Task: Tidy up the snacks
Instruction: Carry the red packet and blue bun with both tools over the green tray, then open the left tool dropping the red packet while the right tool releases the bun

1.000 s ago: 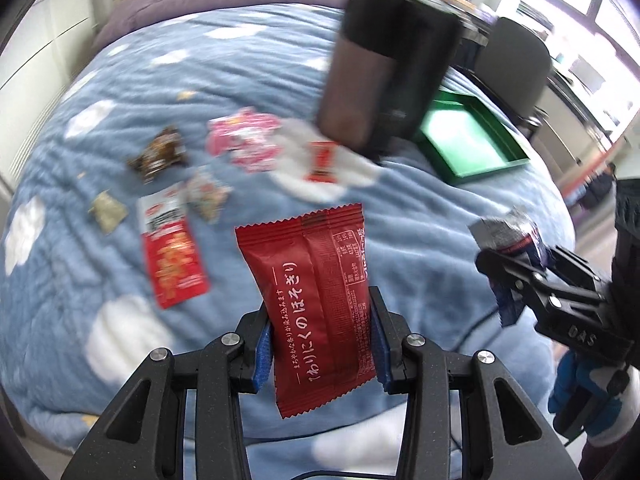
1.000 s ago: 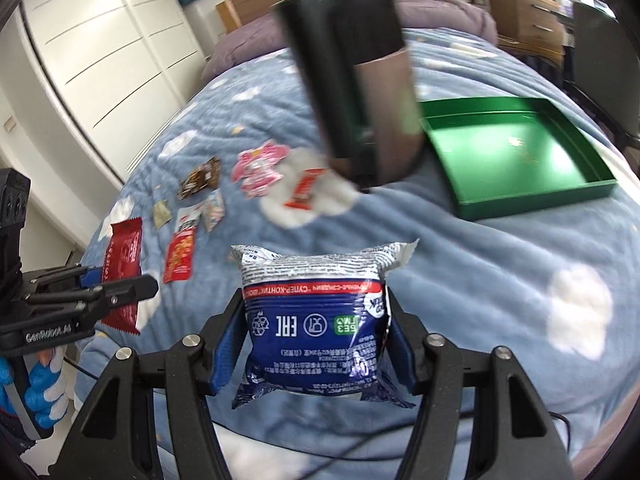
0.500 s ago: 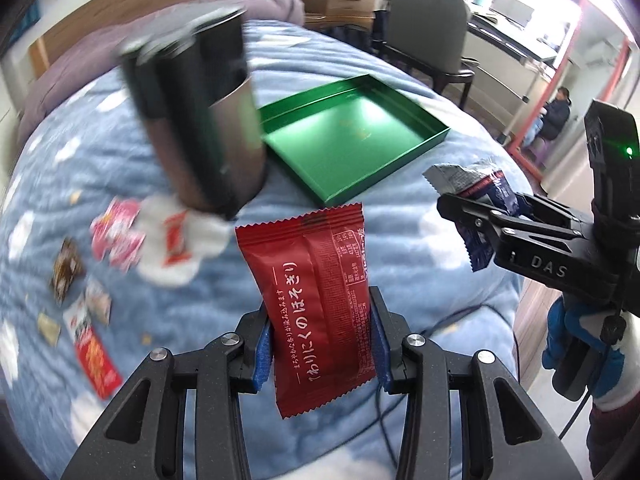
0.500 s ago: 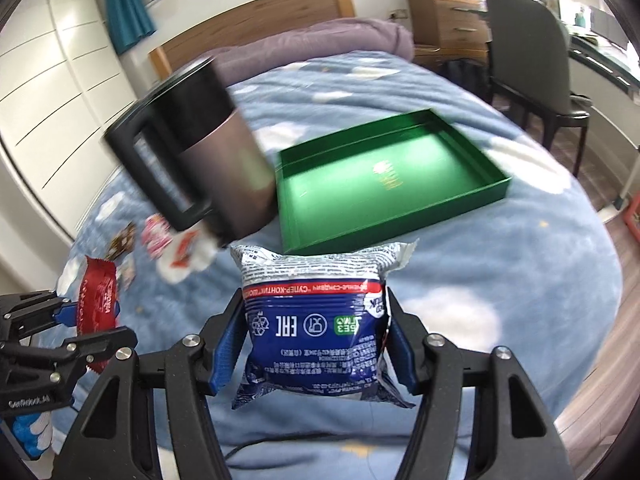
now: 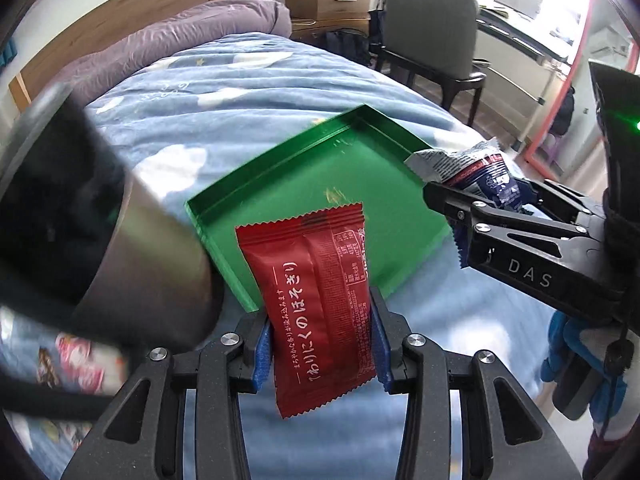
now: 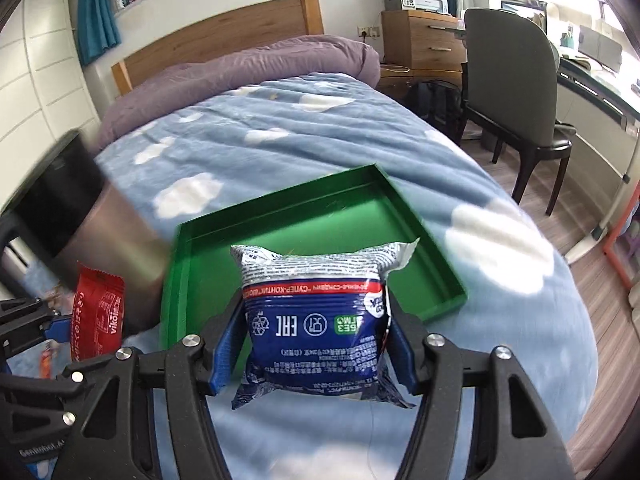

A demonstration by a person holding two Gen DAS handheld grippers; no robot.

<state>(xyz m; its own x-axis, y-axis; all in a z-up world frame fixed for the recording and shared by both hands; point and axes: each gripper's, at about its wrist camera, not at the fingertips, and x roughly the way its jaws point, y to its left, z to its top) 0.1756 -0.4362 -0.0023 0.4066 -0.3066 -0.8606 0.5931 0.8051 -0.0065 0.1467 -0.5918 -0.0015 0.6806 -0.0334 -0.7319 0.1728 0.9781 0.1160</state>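
My left gripper (image 5: 322,342) is shut on a red snack packet (image 5: 316,300) with Japanese print, held upright above the bed. My right gripper (image 6: 310,348) is shut on a blue and white snack packet (image 6: 316,320). An empty green tray (image 5: 320,196) lies on the blue cloud-print blanket just beyond both packets; it also shows in the right wrist view (image 6: 304,232). In the left wrist view the right gripper (image 5: 460,204) holds its blue packet (image 5: 480,172) over the tray's right edge. In the right wrist view the left gripper (image 6: 60,328) with the red packet (image 6: 98,316) is at the left.
A large black and grey mug (image 5: 80,216) stands left of the tray, blurred; it also shows in the right wrist view (image 6: 84,216). Loose snack packets (image 5: 76,364) lie on the blanket at lower left. A chair (image 6: 516,92) and dresser (image 6: 420,40) stand right of the bed.
Both grippers have swung right and forward with their packets. The loose snacks slid out of view at left, and the green tray now lies directly ahead and much closer.
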